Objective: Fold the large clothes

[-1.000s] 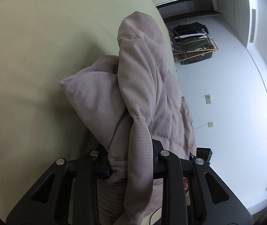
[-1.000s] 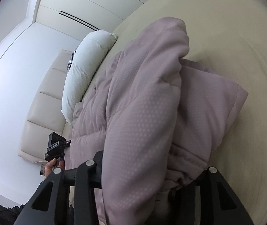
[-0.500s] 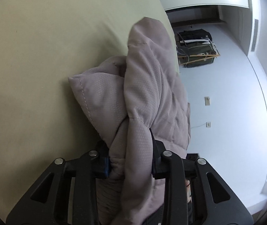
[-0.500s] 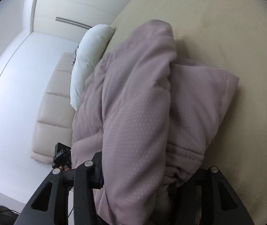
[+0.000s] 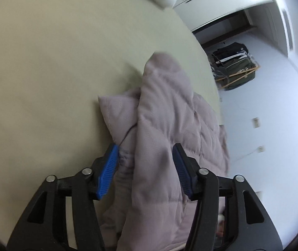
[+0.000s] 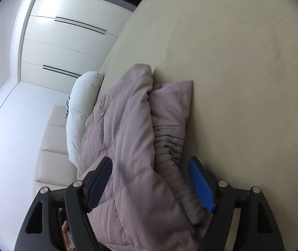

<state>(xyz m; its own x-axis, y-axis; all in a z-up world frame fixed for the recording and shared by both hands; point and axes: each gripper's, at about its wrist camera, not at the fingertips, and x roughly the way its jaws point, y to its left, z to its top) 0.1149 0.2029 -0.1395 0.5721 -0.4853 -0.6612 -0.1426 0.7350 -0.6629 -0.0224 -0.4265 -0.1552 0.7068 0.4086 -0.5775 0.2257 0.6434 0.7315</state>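
A mauve padded jacket (image 5: 165, 108) lies bunched in a thick fold on the beige bed (image 5: 44, 62). My left gripper (image 5: 144, 146) straddles its near end. Its jaws are opening, and the blue pads (image 5: 107, 167) stand clear of the fabric bulging between them. In the right wrist view the same jacket (image 6: 128, 125) runs up the bed (image 6: 243, 73) from my right gripper (image 6: 150, 159). That gripper's jaws are also opening wide, with a padded fold and a gathered elastic hem between them, loose against the pads (image 6: 201, 184).
A white pillow (image 6: 82, 108) and a cream padded headboard (image 6: 50, 146) lie left of the jacket, with white wardrobe doors (image 6: 65, 41) behind. A rack with dark bags (image 5: 234, 67) stands on the pale floor past the bed's edge. A hand (image 6: 65, 230) shows below.
Both grippers were clamped on the jacket and have spread their jaws, baring the blue pads. Both have drawn back, and the fold has settled lower onto the bed.
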